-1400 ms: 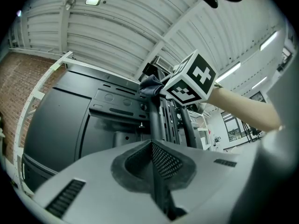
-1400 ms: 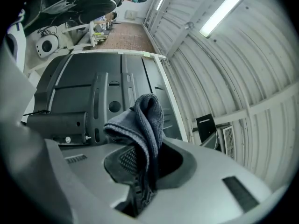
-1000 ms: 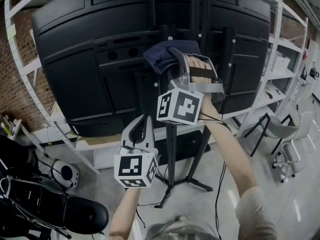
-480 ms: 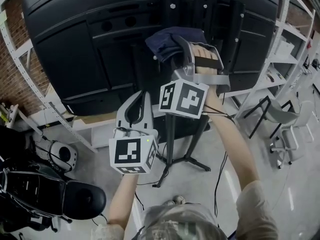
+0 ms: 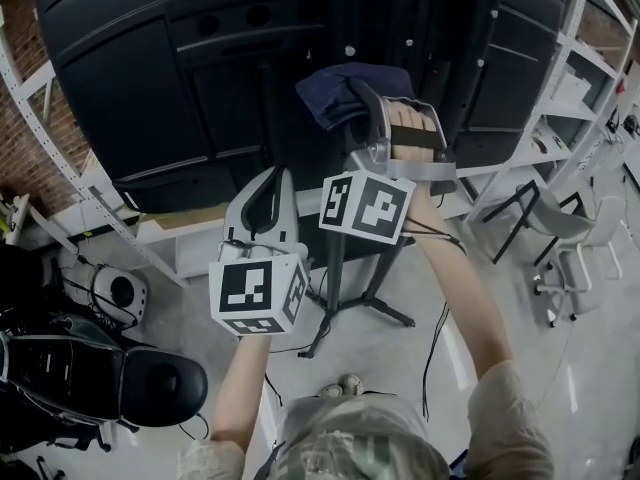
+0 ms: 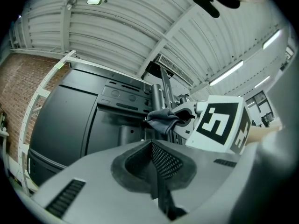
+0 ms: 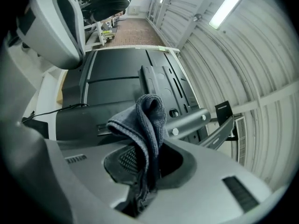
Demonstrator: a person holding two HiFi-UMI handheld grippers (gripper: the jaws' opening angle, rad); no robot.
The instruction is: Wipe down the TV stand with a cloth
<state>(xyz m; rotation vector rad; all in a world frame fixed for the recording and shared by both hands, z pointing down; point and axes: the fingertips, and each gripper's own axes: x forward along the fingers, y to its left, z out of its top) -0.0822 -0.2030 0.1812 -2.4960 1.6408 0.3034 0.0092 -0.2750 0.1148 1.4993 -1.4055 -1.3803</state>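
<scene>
Up by the TV stand (image 5: 347,28), the right hand-held gripper (image 5: 362,106) pinches the cloth (image 5: 330,93).

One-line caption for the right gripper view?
Right gripper, jaws shut on a dark cloth, held before the TV back and a grey stand bar.

No word, brand or number is legible from where I work. The only print I see is black-and-white square patterns on my left gripper's (image 5: 272,178) left cube (image 5: 256,294) and my right gripper's (image 5: 358,93) right cube (image 5: 364,206).
</scene>
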